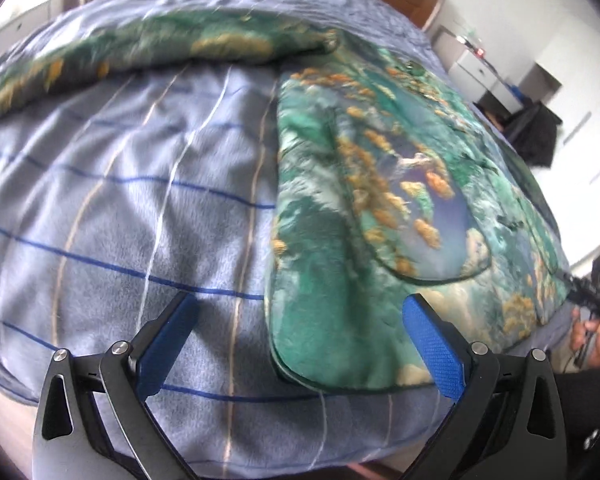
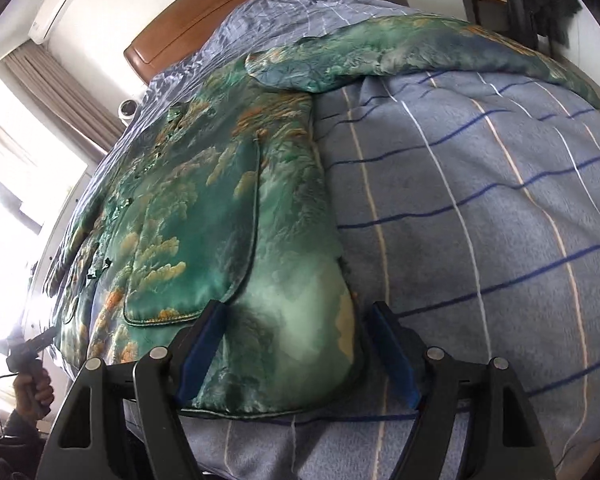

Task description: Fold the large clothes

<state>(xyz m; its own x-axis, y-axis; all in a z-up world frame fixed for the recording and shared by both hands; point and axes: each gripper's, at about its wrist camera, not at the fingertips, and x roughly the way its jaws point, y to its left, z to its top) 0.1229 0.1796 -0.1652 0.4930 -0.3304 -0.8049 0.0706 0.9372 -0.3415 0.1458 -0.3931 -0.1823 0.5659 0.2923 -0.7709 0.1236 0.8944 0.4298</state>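
Note:
A green satin jacket with gold and blue print (image 1: 372,200) lies spread flat on a bed, front up, with a patch pocket (image 1: 416,208) showing. One sleeve (image 1: 148,52) stretches out to the left in the left wrist view. My left gripper (image 1: 300,320) is open and empty, hovering over the jacket's near left hem corner. In the right wrist view the jacket (image 2: 204,208) lies left of centre, its other sleeve (image 2: 412,52) stretching right. My right gripper (image 2: 294,322) is open over the near right hem corner (image 2: 300,344), jaws on either side of it.
The bed is covered by a blue-grey blanket with dark blue and white stripes (image 1: 120,208) (image 2: 480,200). A wooden headboard (image 2: 236,12) stands at the far end. A window with curtains (image 2: 40,128) is to the left. Drawers (image 1: 476,68) stand beyond the bed.

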